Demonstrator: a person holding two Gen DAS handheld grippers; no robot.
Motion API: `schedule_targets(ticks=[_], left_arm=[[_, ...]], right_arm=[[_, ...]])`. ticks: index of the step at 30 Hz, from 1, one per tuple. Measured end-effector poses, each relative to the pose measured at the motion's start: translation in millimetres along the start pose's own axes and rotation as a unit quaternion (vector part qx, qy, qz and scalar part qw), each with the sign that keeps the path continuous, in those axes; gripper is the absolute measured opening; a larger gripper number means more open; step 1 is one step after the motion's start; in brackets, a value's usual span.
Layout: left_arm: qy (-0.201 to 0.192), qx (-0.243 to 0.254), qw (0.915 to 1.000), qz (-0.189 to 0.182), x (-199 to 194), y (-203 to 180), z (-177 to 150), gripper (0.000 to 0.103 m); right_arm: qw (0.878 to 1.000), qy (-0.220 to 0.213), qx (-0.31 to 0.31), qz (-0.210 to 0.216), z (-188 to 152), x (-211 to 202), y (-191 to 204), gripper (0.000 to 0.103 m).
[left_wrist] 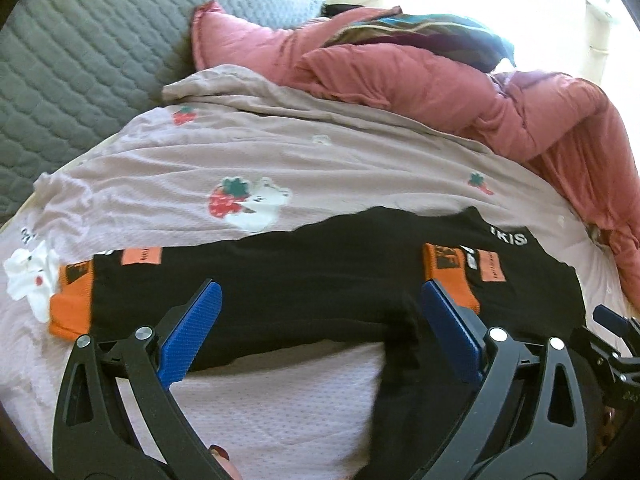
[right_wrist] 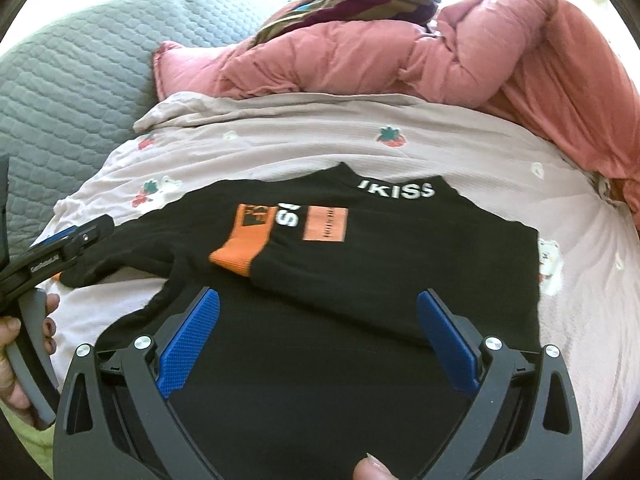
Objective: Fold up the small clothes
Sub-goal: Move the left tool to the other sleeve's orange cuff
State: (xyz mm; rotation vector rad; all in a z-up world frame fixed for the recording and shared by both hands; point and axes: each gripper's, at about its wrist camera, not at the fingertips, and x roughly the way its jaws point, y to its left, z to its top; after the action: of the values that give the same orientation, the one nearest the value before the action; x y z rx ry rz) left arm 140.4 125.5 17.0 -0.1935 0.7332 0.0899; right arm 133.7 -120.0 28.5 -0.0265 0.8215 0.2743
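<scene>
Left hand-held gripper (left_wrist: 320, 332): jaws wide, nothing held, hovering over the lower edge of the black top (left_wrist: 280, 280). Right hand-held gripper (right_wrist: 318, 340): also wide, empty, sitting low over the body of the same top.

Black top lies flat on the pink sheet (left_wrist: 160, 168) of the bed, centre-frame in both views. Long axis runs left-right across the frame. One orange cuff (right_wrist: 240, 252) is folded in onto the chest, beside the orange patch; the other sleeve sticks out toward the left of the frame, its orange cuff (left_wrist: 70, 312) at the far left of the left wrist view.

Key relation: the unfolded sleeve lies left of both grippers, and the left one is nearer, so I'd judge it takes that sleeve next. The right one is placed to pin the body or take the hem.

Room: bare sheet above and left of the top, enough to sweep the sleeve in. Pink quilt (right_wrist: 400, 52) is bunched along the upper right, grey mat (left_wrist: 80, 52) upper left, both well apart from the top. Right edge of the bed curves off near the top's right side.
</scene>
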Motion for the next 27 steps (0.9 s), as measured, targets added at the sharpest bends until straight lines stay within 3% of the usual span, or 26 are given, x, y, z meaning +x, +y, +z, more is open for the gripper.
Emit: schedule_targets(ticks=[15, 27], left_arm=[[0.000, -0.067, 0.9963, 0.055, -3.9, 57.7, -3.3, 0.093], [-0.012, -0.153, 0.9790, 0.134, -11.1, 110.1, -6.8, 0.093]], right_arm=[[0.998, -0.001, -0.049, 0.039, 17.6, 18.2, 62.7, 0.098], [0.995, 0.001, -0.079, 0.056, 29.4, 28.2, 94.1, 0.098]])
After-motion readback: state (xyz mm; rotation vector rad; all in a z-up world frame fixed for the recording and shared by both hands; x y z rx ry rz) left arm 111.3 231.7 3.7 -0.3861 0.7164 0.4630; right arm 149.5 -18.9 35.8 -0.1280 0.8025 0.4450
